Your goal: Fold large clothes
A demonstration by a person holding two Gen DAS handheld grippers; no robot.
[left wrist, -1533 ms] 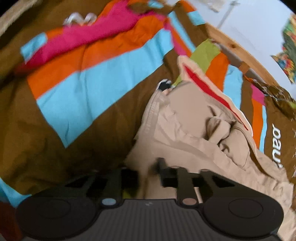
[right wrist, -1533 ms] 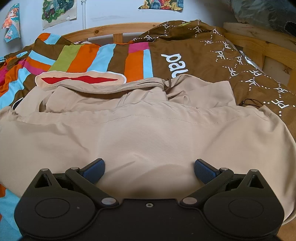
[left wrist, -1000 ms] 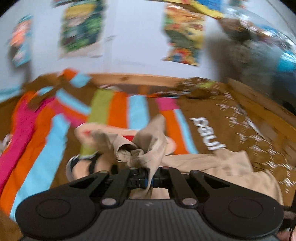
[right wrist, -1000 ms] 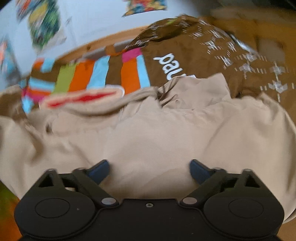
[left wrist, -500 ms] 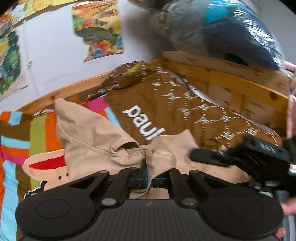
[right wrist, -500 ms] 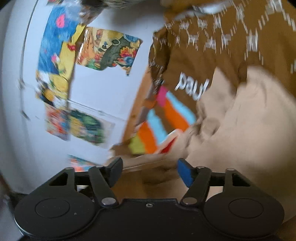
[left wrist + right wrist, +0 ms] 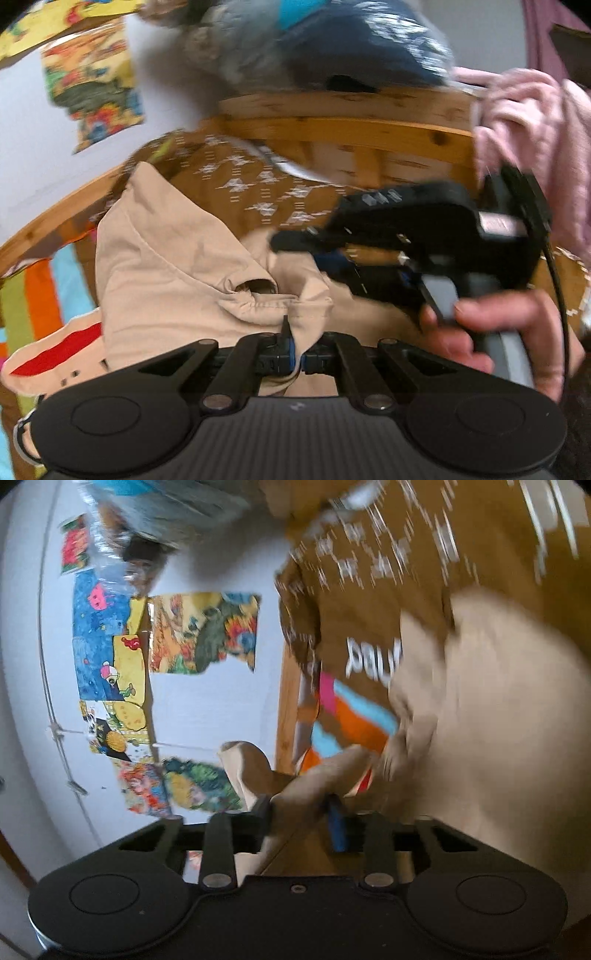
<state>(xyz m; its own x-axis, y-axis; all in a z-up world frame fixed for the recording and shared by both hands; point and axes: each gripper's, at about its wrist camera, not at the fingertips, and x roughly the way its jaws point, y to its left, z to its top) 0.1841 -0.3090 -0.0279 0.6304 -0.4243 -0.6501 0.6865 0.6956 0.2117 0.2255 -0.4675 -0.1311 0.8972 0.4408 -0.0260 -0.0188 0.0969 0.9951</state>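
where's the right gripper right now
In the left wrist view the right gripper is at right, over the beige garment before the wooden bed frame, jaws closing with a fold between them.

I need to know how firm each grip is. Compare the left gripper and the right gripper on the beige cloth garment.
The left gripper is fully shut, pinching a thin fold of the beige cloth garment; the right gripper has its jaws apart and closing around a thicker bunch of it. The left gripper sits flat in its view; the right gripper is rolled onto its side, one finger above the other. Both are black with blue pads.
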